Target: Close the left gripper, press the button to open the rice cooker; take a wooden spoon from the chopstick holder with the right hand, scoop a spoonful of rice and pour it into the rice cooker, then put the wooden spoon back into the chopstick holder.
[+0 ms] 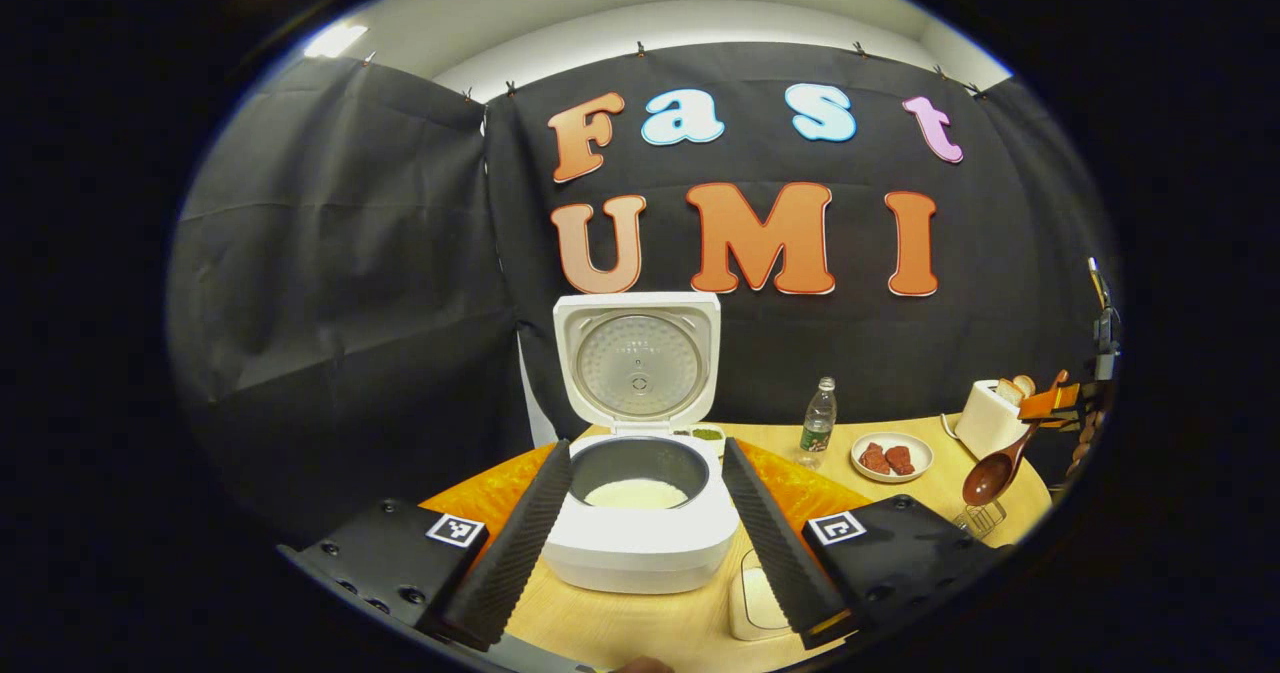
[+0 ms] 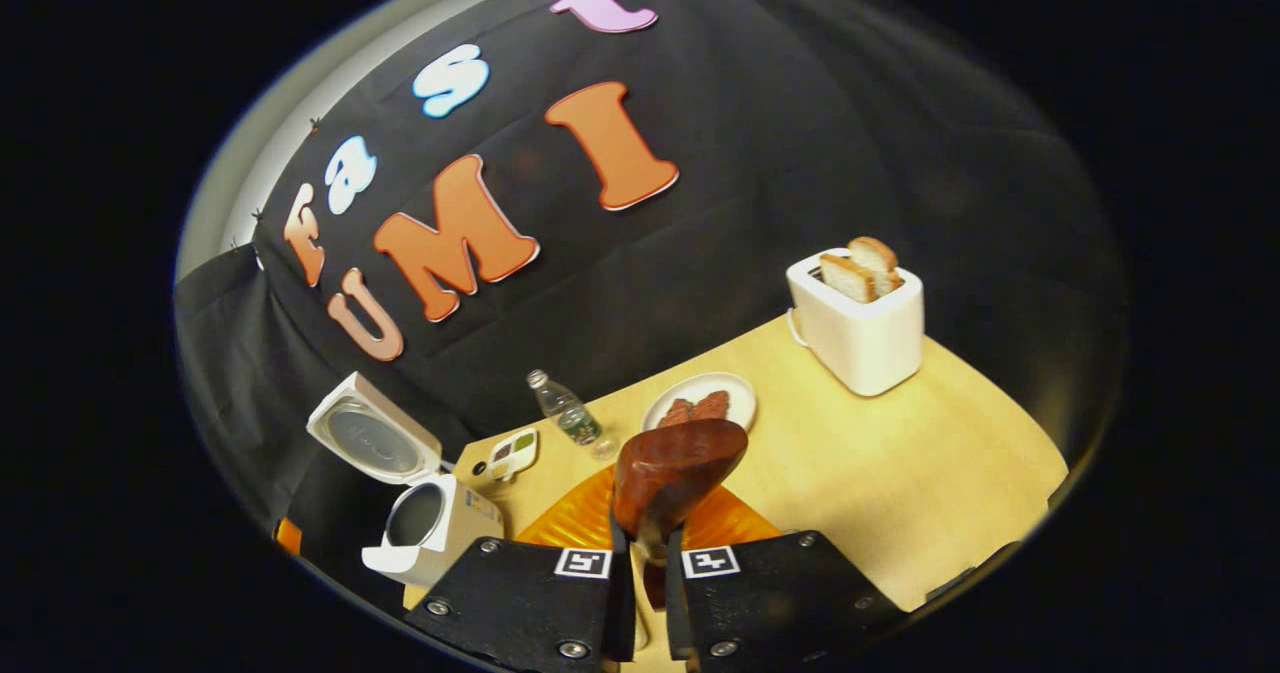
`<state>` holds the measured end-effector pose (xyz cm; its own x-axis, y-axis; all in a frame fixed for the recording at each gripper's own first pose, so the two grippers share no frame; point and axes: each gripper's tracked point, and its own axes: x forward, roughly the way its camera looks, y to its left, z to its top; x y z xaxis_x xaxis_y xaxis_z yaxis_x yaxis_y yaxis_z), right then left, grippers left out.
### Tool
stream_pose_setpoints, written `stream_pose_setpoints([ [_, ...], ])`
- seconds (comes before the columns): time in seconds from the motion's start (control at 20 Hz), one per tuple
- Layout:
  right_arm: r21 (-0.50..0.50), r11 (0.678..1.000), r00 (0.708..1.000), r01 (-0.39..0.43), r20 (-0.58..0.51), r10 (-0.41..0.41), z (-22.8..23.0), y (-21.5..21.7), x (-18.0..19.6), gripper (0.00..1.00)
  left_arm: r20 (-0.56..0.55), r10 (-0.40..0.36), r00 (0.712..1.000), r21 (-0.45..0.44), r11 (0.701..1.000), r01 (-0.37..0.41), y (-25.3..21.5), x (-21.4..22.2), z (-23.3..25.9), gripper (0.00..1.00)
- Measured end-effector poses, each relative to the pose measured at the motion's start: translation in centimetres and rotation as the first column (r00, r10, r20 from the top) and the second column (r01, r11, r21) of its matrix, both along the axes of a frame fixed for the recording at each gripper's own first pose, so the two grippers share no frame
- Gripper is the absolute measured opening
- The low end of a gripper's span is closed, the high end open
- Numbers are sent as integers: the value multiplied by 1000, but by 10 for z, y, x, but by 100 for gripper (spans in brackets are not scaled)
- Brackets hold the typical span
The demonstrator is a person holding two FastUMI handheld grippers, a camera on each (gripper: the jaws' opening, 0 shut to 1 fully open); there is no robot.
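In the right gripper view our right gripper (image 2: 641, 593) pinches the wooden spoon (image 2: 675, 473) by its handle, long axis running forward, bowl toward 12 o'clock above the table (image 2: 900, 473). Our left gripper (image 1: 640, 543) is spread wide around the open rice cooker (image 1: 640, 513), its lid upright; the spoon hangs at 3 o'clock, bowl down

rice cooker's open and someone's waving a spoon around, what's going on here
A person is working with a handheld gripper in each hand. The rice cooker sits on the table with its lid up and some white rice in the inner pot. The left gripper is open, its fingers either side of the cooker in its view. The right gripper is shut on the wooden spoon, held in the air off to the right over the wire chopstick holder, bowl tilted down.
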<state>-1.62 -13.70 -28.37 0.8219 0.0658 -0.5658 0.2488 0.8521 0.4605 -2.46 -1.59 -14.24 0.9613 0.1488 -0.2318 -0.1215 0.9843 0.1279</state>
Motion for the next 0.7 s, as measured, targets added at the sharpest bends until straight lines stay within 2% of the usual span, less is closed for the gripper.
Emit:
stream_pose_setpoints([
  [0.25,-46,997,997,56,-59,-58,-38,-42,-16,12,-5,-31,1000,1,1000,31,-24,6,1,100],
  [0.65,5,1000,993,14,-117,-13,-94,-28,-19,13,-6,-26,1000,32,999,26,-31,3,7,98],
  [0.7,0,1000,992,5,-128,-5,-103,-27,-20,13,-5,-21,1000,35,999,21,-29,2,7,100],
])
